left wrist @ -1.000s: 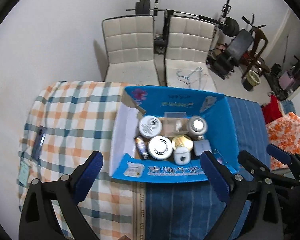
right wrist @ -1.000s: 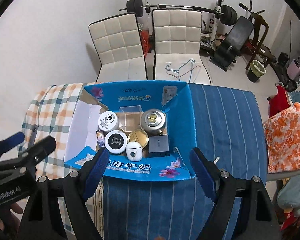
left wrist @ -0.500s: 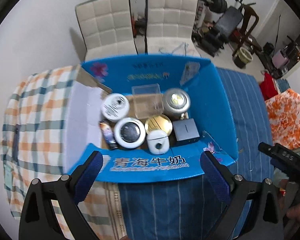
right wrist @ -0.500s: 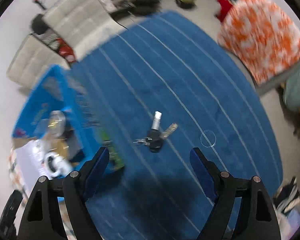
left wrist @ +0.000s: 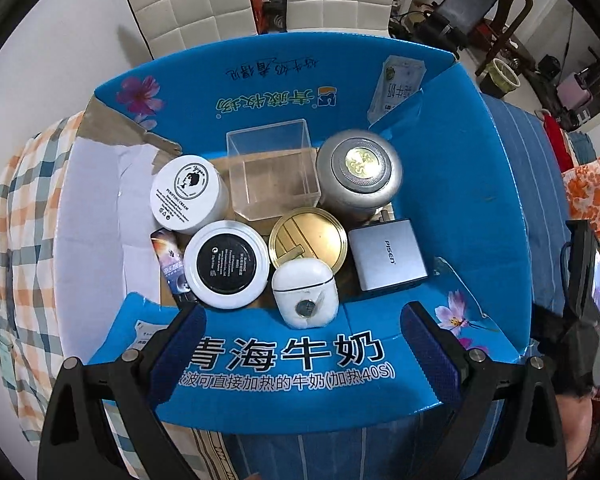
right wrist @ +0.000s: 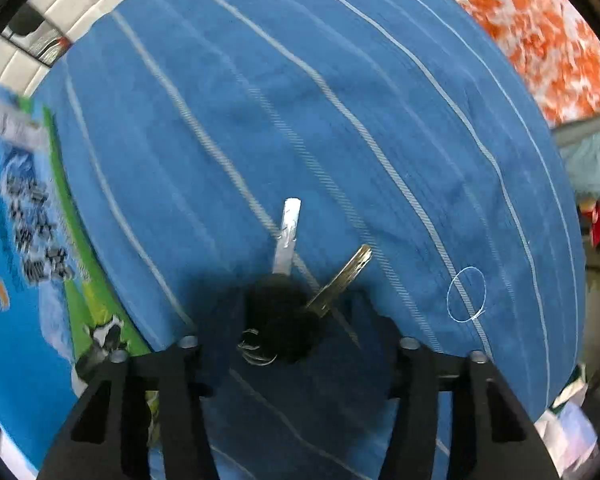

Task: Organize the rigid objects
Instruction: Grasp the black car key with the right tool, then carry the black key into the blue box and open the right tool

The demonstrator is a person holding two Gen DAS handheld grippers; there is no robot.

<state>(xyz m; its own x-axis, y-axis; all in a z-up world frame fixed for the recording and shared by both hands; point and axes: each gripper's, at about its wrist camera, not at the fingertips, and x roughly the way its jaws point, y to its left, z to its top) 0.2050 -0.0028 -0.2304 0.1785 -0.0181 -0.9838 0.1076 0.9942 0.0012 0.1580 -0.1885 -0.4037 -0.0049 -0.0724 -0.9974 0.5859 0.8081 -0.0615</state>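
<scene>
My left gripper [left wrist: 302, 320] hangs open over the near flap of an open blue milk carton box [left wrist: 460, 184], with nothing between its fingers. Inside the box stand a white cream jar [left wrist: 188, 194], a black-labelled jar [left wrist: 226, 264], a gold lid [left wrist: 308, 238], a silver tin [left wrist: 360, 170], a clear plastic box [left wrist: 274, 170], a grey charger [left wrist: 388, 254] and a white earbud case [left wrist: 304, 292]. In the right wrist view a bunch of keys [right wrist: 288, 308] with a black fob lies on the blue striped cloth [right wrist: 340, 100]. My right gripper [right wrist: 292, 320] points down over it, its jaws closing with the fob between them.
The box side [right wrist: 16, 240] stands just left of the keys. A checked cloth [left wrist: 20, 220] covers the table left of the box. Two white chairs [left wrist: 204, 4] and gym gear stand behind. An orange patterned fabric [right wrist: 540, 36] lies beyond the table's right edge.
Both grippers have come down: the box fills more of the left view. The right one has swung from the box to the keys, and its jaws have narrowed around the fob.
</scene>
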